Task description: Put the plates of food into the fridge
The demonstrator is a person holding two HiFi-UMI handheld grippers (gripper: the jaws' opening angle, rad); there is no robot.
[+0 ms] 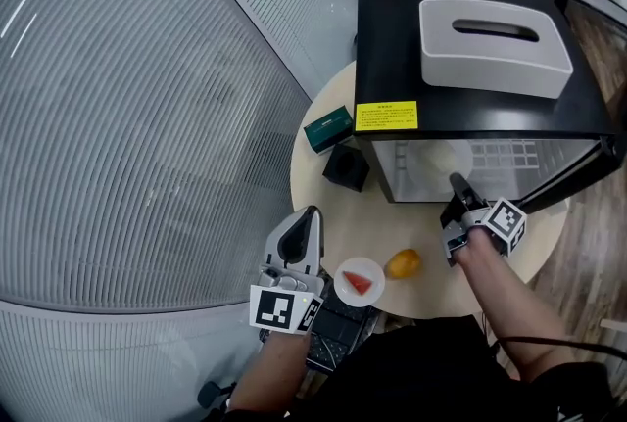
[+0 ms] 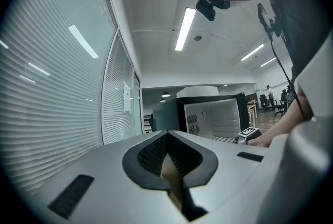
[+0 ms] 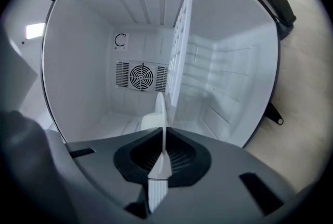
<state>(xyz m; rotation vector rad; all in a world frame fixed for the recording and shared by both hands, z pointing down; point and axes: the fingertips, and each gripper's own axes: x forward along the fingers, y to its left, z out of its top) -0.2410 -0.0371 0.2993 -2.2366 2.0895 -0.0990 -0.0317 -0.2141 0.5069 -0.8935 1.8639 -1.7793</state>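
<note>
Right gripper [image 3: 163, 132]: I am pinching the rim of a white plate [image 3: 160, 106], jaws pressed almost together on it. The plate is showing edge-on between them, and I cannot tell what is lying on it. Ahead of these jaws the plate is reaching into the open fridge [image 3: 78, 62]. The wire shelf [image 3: 179, 46] is running just beside the plate's far edge. Beyond it, 1 round fan grille [image 3: 139, 76] is sitting on the back wall.

Left gripper [image 1: 312, 214]: I am pressing these jaws together with nothing between them, tips tilting upward at the near edge of the table [image 1: 323, 185]. Just beside them, toward the right gripper, 1 small plate [image 1: 360, 281] carrying a red wedge of food is resting on the table. 1 yellow-orange fruit [image 1: 403, 262] is lying just past it, off any plate. Farther ahead, 1 black cube [image 1: 346, 166] and 1 green box [image 1: 328, 128] are sitting near the fridge's corner. 1 white tissue box [image 1: 495, 48] is lying on the fridge's top.
</note>
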